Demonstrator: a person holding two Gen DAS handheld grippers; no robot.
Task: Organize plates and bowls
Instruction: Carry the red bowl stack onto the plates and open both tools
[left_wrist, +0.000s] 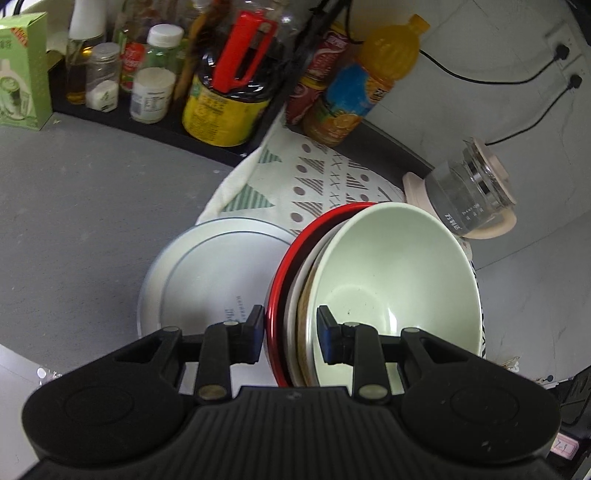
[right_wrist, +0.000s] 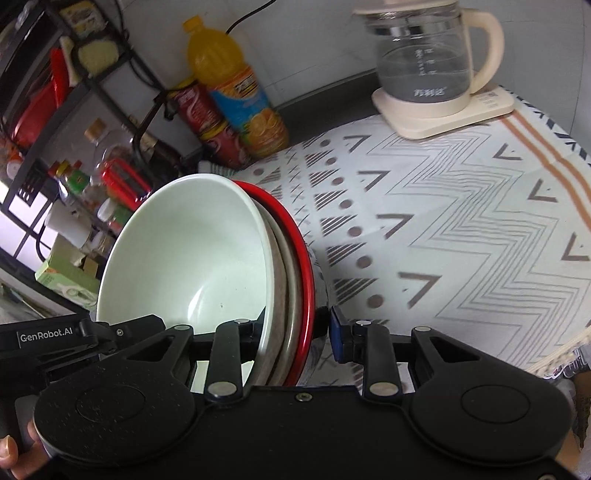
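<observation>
A stack of nested bowls is held between both grippers: a pale green bowl (left_wrist: 391, 273) innermost, a beige and a white bowl around it, and a red-rimmed bowl (left_wrist: 291, 258) outermost. My left gripper (left_wrist: 290, 332) is shut on the stack's rims, one finger outside the red rim, one inside the green bowl. My right gripper (right_wrist: 295, 332) is shut on the opposite side of the same stack (right_wrist: 192, 251); the red rim (right_wrist: 301, 251) sits between its fingers. A white plate (left_wrist: 207, 273) lies on the grey counter left of the stack.
A patterned cloth (right_wrist: 443, 221) covers the counter on the right, with a glass kettle (right_wrist: 428, 62) on its cream base. An orange juice bottle (right_wrist: 236, 88), a red can and a black rack of jars and bottles (left_wrist: 155, 74) line the back. A green box (left_wrist: 22, 70) stands far left.
</observation>
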